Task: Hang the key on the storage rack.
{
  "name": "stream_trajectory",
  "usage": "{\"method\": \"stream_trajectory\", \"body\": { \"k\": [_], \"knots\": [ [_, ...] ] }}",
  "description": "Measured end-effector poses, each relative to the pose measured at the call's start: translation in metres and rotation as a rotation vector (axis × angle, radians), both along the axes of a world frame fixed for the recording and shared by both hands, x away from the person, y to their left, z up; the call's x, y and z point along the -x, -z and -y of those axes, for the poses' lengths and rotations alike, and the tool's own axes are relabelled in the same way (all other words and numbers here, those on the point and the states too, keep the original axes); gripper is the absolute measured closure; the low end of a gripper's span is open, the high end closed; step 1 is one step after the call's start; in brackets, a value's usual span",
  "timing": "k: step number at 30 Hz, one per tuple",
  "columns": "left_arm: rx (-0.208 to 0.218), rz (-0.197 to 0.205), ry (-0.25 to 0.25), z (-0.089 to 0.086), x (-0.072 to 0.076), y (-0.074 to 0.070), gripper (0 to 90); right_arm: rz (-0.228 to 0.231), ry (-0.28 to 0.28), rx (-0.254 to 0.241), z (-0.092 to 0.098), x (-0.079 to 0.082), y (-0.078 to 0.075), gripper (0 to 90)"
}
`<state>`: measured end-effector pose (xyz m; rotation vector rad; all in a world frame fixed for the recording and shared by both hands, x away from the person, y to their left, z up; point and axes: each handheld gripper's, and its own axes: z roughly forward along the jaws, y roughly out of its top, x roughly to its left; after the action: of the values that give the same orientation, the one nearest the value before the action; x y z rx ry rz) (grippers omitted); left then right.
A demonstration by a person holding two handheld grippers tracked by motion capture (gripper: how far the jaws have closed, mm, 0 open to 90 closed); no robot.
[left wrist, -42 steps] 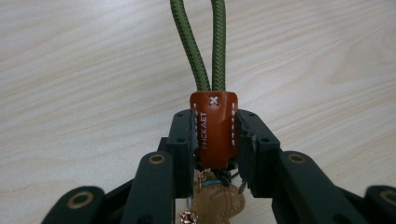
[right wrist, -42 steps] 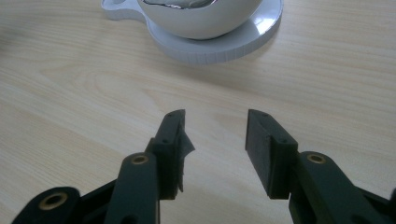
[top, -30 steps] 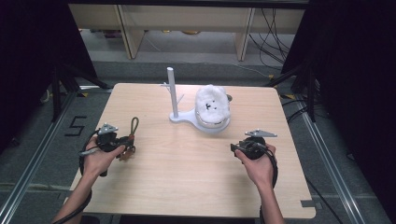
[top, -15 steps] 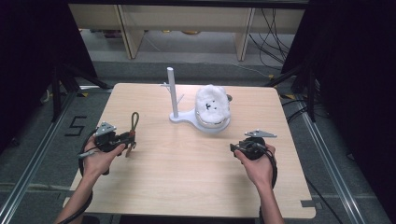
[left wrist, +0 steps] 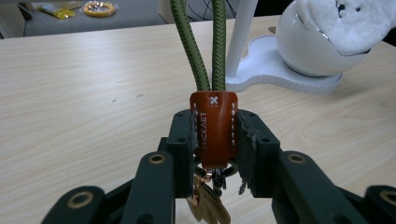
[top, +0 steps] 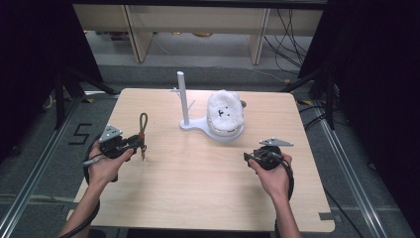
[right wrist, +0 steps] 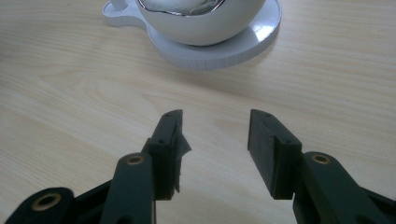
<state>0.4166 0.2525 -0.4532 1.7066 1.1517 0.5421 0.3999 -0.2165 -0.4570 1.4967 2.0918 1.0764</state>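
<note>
The left gripper (left wrist: 212, 135) clamps the brown leather tab of a keychain (left wrist: 213, 126) near the table's (top: 198, 183) left edge, its green cord loop (top: 143, 122) pointing toward the far edge. The right gripper (right wrist: 215, 140) hovers near the right edge, jaws apart and empty. A white stand (top: 184, 99) sits mid-table by the far edge.

This place looks like a lab made for recording, not a home. The light wooden desk (top: 198, 173) stands alone on a grey floor (top: 44, 163), and metal rails (top: 34, 163) run along the floor on both sides of the desk. Dark curtains (top: 29, 59) hang to the left and right of the desk. Behind the desk there is a pale wooden shelf (top: 198, 20), and black cables (top: 287, 29) lie loose on the floor beside it.
</note>
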Motion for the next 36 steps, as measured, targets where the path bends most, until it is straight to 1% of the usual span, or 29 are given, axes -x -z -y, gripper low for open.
{"method": "stream_trajectory", "body": {
  "k": [1, 6, 7, 8, 9, 10, 12, 13, 14, 15, 19, 23, 24, 25, 34, 35, 36],
  "knots": [
    [-0.001, 0.004, -0.001, 0.000, 0.000, -0.001, 68.2, 0.002, 0.002, -0.006, 0.000, 0.000, 0.000, 56.1],
    [0.002, 0.020, 0.003, 0.004, -0.001, -0.006, 68.2, 0.004, 0.001, -0.001, 0.000, 0.000, 0.000, 56.1],
    [0.008, 0.025, 0.002, 0.005, -0.001, -0.007, 68.2, 0.005, 0.001, 0.000, 0.000, 0.000, -0.001, 56.1],
    [0.010, 0.028, 0.001, 0.005, -0.002, -0.007, 68.2, 0.003, 0.002, -0.002, 0.000, 0.000, -0.001, 56.1],
    [0.008, 0.028, 0.005, 0.006, -0.002, -0.009, 68.2, -0.011, -0.005, 0.002, 0.000, 0.001, -0.002, 56.1],
    [0.011, 0.036, 0.008, 0.007, -0.002, -0.010, 68.2, -0.009, -0.003, 0.002, 0.000, 0.001, -0.002, 56.0],
    [0.008, 0.034, 0.008, 0.008, -0.002, -0.011, 68.2, -0.008, -0.003, 0.003, 0.000, 0.001, -0.002, 56.0],
    [0.016, 0.040, 0.009, 0.009, -0.003, -0.012, 68.2, 0.001, -0.002, 0.005, 0.001, 0.001, -0.002, 56.0],
    [0.015, 0.043, 0.011, 0.009, -0.003, -0.013, 68.2, 0.014, -0.004, -0.015, 0.000, 0.001, -0.001, 55.9],
    [0.013, 0.043, 0.014, 0.010, -0.004, -0.014, 68.2, 0.005, 0.003, -0.017, 0.000, 0.001, -0.001, 55.9],
    [0.015, 0.057, 0.016, 0.014, -0.005, -0.018, 68.2, 0.013, -0.003, -0.014, 0.000, 0.001, -0.002, 55.8],
    [0.014, 0.062, 0.025, 0.017, -0.006, -0.022, 68.2, 0.014, 0.000, -0.014, 0.000, 0.001, -0.002, 55.9],
    [0.017, 0.065, 0.025, 0.017, -0.007, -0.022, 68.2, 0.009, 0.009, -0.009, 0.000, 0.001, -0.002, 55.8],
    [0.015, 0.067, 0.023, 0.018, -0.007, -0.023, 68.2, 0.007, 0.004, -0.018, 0.000, 0.001, -0.002, 55.8],
    [0.011, 0.085, 0.035, 0.024, -0.009, -0.030, 68.2, 0.010, 0.003, -0.019, 0.000, 0.001, -0.002, 55.7],
    [0.010, 0.085, 0.037, 0.025, -0.009, -0.030, 68.2, 0.023, -0.003, -0.009, 0.001, 0.001, -0.001, 55.7],
    [0.009, 0.089, 0.040, 0.025, -0.010, -0.031, 68.2, 0.025, -0.003, -0.007, 0.001, 0.001, -0.001, 55.7]
  ]
}}
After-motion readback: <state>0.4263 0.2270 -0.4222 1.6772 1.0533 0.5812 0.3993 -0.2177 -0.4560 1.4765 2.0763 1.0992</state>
